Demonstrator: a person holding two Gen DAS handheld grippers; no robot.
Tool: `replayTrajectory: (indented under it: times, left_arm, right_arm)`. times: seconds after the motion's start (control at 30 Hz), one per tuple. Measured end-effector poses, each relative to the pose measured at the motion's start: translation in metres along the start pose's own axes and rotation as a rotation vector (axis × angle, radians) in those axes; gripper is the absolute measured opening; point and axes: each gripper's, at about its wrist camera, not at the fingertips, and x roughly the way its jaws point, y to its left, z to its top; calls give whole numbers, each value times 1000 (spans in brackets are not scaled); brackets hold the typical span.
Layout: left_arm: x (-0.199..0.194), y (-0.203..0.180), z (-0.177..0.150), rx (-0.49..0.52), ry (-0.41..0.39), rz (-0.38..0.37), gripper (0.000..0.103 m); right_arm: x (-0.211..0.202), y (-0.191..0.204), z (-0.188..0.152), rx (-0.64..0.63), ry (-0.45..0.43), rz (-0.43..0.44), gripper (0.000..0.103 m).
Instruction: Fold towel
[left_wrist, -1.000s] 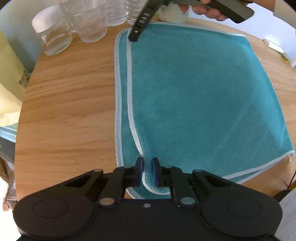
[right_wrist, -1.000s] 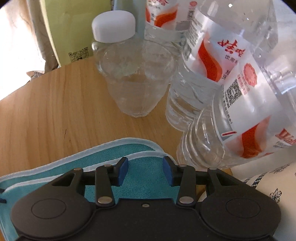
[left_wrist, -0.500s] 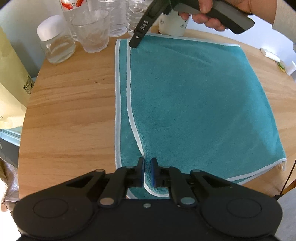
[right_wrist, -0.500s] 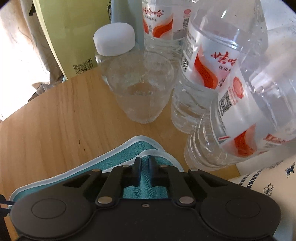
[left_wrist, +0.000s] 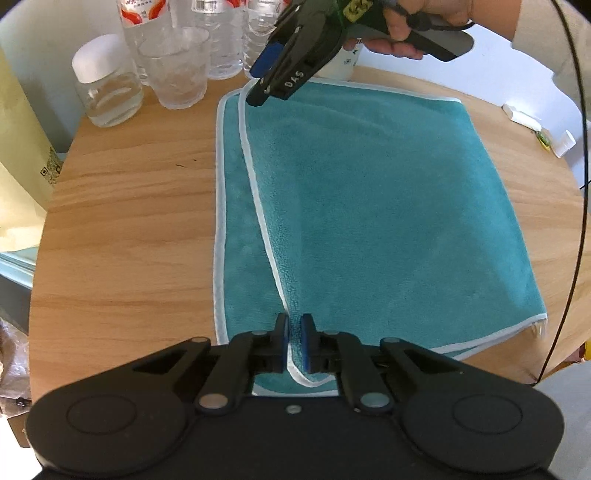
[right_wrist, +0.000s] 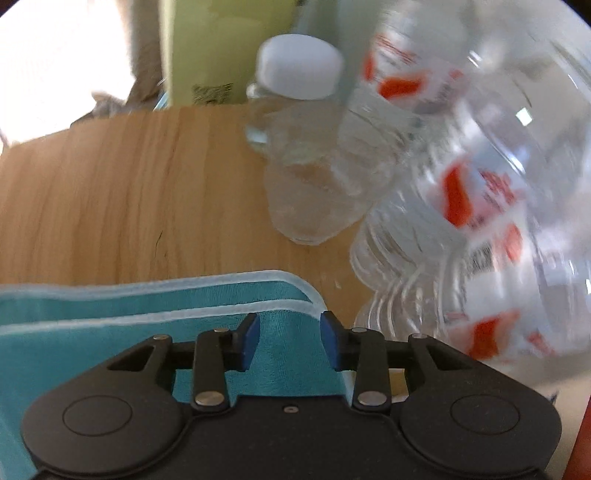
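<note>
1. Two grippers are on one teal towel (left_wrist: 388, 206), which lies flat on the round wooden table (left_wrist: 122, 229), already doubled over once: the upper layer's white-trimmed edge runs diagonally a little inside the lower layer's edge on the left side

2. Left gripper (left_wrist: 294, 341) has its pads pressed together on the near corner of that upper layer, with the white trim pinched between them

3. Right gripper (right_wrist: 290, 334) is over the far corner near the glass (left_wrist: 173, 70) and the water bottles (right_wrist: 461, 192). Its jaws are opening, and from its own camera the pads stand apart with towel showing in the gap but not squeezed. In the left wrist view it looks to sit just above the cloth, though whether it touches can't be told

4. Progress guess: first fold looks done but sloppy, since the two layers' edges don't line up. The far corner is being released while the near one is held

5. What's left, judging by the size of the towel: probably squaring up that edge, then at least one more fold to get it compact. Those bottles sit close to the far corner, so a careless swing there could knock one over
</note>
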Motion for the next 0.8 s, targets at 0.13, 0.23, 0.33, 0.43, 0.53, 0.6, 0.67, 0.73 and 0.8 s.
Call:
replayTrajectory:
  times: [0.13, 0.23, 0.33, 0.43, 0.53, 0.6, 0.67, 0.73, 0.8]
  left_arm:
    - [-1, -3, -4, 11, 11, -3, 6]
    - [3, -5, -8, 14, 23, 18, 6]
    - [5, 0, -10, -18, 33, 11, 7]
    - [6, 1, -10, -22, 26, 20, 7]
    - [8, 1, -12, -20, 28, 5, 7]
    - [12, -2, -14, -4, 38, 21, 7]
    - [14, -1, -16, -1, 45, 17, 7]
    - [15, 0, -17, -9, 49, 19, 7]
    - [15, 2, -16, -26, 48, 17, 7]
  right_arm:
    - [1, 3, 7, -89, 1, 9, 40]
    - [11, 12, 10, -195, 56, 5, 40]
    - [17, 14, 12, -259, 110, 19, 40]
    - [19, 10, 16, -249, 138, 51, 40]
    - [24, 12, 19, -264, 157, 55, 40]
    - [26, 12, 23, -246, 164, 54, 40]
    - [28, 9, 24, -202, 166, 65, 37]
    - [28, 5, 24, -162, 170, 97, 19]
    - [27, 3, 23, -131, 166, 127, 8]
